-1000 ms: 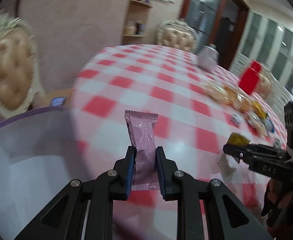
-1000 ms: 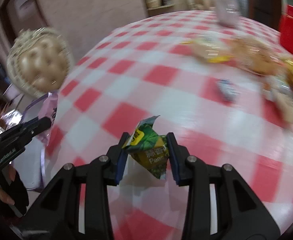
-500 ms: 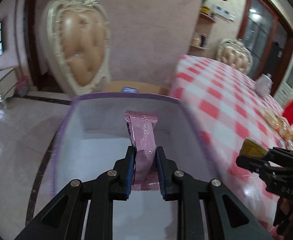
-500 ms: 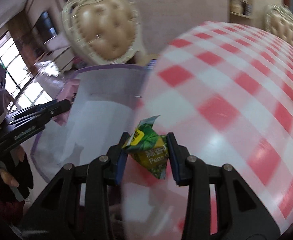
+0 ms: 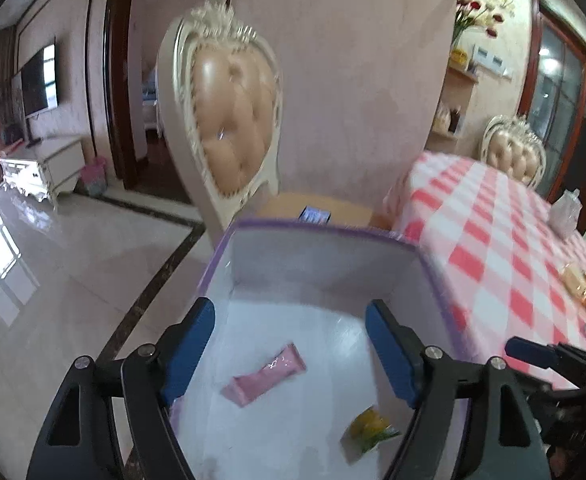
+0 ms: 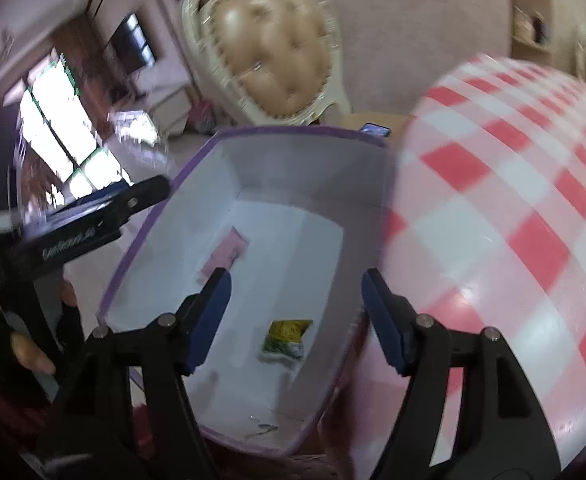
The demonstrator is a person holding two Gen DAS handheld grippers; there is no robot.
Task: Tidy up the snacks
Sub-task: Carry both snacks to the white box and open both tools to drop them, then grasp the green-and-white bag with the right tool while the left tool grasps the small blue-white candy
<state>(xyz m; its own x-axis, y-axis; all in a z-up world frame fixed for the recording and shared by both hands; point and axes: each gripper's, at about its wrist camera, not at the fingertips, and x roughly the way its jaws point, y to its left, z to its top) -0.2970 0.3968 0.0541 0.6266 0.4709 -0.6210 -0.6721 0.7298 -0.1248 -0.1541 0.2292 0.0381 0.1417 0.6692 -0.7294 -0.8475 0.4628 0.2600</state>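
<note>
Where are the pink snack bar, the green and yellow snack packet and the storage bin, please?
pink snack bar (image 5: 263,375), left wrist view, wrapper middle.
green and yellow snack packet (image 6: 285,334), right wrist view, packet face.
storage bin (image 6: 293,131), right wrist view, far purple rim.

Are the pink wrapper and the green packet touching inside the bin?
Apart. The left wrist view shows bare white floor of the bin between pink wrapper and green packet.

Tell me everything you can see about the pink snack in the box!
The pink snack is a long, flat bar in a shiny pink wrapper, looking like plastic, with crimped ends. It lies flat and slanted on the white bottom of the box, which has a purple rim. Nothing grips it: the left gripper is above it, wide open. A green and yellow packet lies apart from it, not touching. In the right wrist view a blue finger hides one end.
</note>
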